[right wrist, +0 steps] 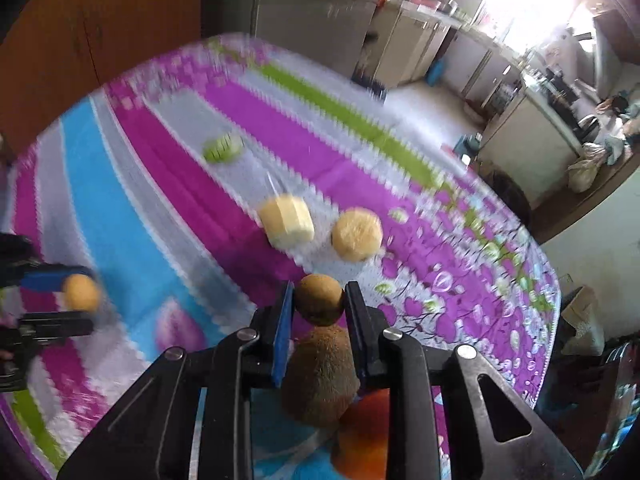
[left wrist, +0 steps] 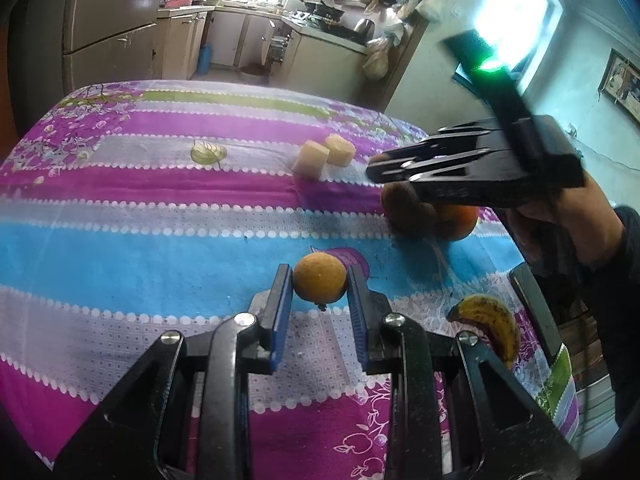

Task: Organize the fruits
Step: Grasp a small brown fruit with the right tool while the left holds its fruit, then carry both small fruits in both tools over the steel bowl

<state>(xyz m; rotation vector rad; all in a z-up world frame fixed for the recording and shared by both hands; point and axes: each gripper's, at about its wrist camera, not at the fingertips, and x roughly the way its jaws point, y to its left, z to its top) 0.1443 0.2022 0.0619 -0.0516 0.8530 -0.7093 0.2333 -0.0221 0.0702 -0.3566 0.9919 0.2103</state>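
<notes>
The left gripper (left wrist: 320, 286) is clamped on a small orange (left wrist: 319, 282) above open cloth (left wrist: 160, 240) mid-table. The right gripper (right wrist: 319, 300) pinches a kiwi (right wrist: 319, 298) above another kiwi (right wrist: 320, 376) and a larger orange (right wrist: 368, 432), near the table's edge beside a banana (left wrist: 494, 326).

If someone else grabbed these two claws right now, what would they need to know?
Left claw: shut on the small orange fruit, low over the tablecloth.
Right claw: shut on a brown kiwi, above another kiwi and an orange.
Elsewhere: banana at the near edge, two pale cakes farther back.
Done: a kiwi-and-orange cluster.
Left: place both held fruits, then the banana.
</notes>
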